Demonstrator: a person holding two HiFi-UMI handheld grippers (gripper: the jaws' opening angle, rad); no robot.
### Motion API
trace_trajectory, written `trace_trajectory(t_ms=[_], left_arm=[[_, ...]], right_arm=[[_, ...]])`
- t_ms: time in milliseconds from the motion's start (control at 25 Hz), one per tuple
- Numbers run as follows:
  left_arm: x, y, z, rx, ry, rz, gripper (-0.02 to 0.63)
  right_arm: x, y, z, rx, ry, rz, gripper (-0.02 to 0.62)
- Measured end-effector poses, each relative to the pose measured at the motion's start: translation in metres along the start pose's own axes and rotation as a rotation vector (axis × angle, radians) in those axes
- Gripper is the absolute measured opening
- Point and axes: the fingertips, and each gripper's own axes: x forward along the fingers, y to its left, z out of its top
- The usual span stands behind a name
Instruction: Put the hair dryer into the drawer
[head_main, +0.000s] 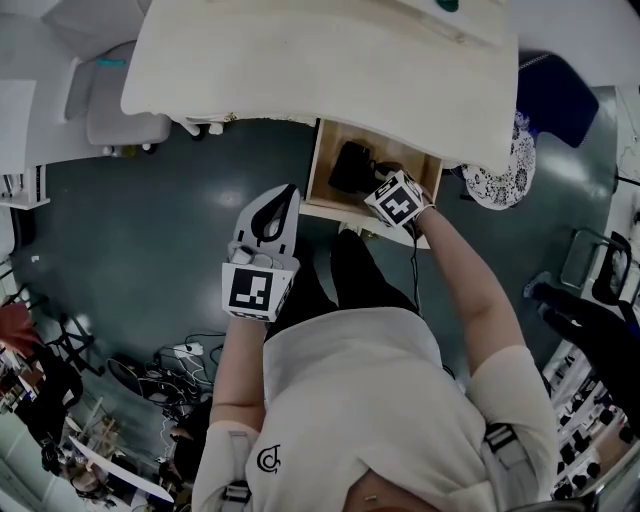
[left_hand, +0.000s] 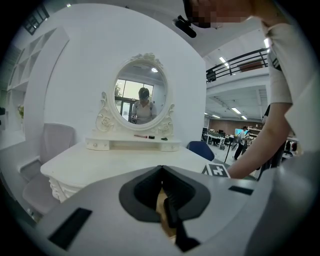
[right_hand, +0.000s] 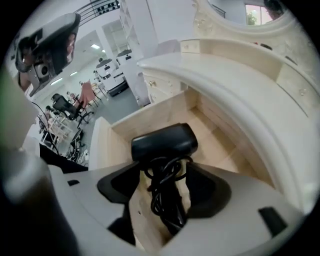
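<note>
Bright, even indoor light, with fisheye bending and dark vignetted corners.

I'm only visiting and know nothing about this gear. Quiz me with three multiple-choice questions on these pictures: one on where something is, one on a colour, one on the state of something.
1. Where does the hair dryer lie?
A. on the table top
B. in the open drawer
C. on the floor

2. What colour is the hair dryer?
A. white
B. pink
C. black

3. How do the right gripper's jaws stand?
A. apart, one on either side of the hair dryer's cord
B. shut tight with nothing between them
C. clamped on the drawer's front

Answers:
1 B: the drawer's wooden walls surround it.
2 C: its body and wound cord are both black.
3 A: bare wood shows between each jaw and the cord.
</note>
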Motion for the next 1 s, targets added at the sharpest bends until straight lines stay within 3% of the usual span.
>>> trace_trajectory(t_ms=[80,320,440,680,840,1000], left_arm=[[-0.001,0.0,0.009,0.01,-0.009,-0.014,0.012],[-0.004,0.001,0.043,0.044,-0.039,-0.059,0.012],[-0.003,-0.002,0.058,0.064,-0.054,-0.096,0.012],[-0.001,-0.012,0.098,0.152,-0.111,-0.188,0.012],[-0.003,-0.015,0.117,0.189,-0.13,-0.216,0.012],[-0.003,-0.015,0.136,0.219,-0.156,-0.24,0.012]], right_arm=[[-0.021,-0.003,0.014,0.023,-0.059,-0.045,0.284],[-0.097,0.006,0.061,0.05,-0.275,-0.133,0.113],[-0.136,0.007,0.086,0.041,-0.42,-0.216,0.02],[-0.217,0.02,0.124,0.085,-0.65,-0.285,0.008],[-0.284,0.023,0.142,0.07,-0.874,-0.423,0.006],[-0.333,0.026,0.151,0.075,-1.011,-0.527,0.006]])
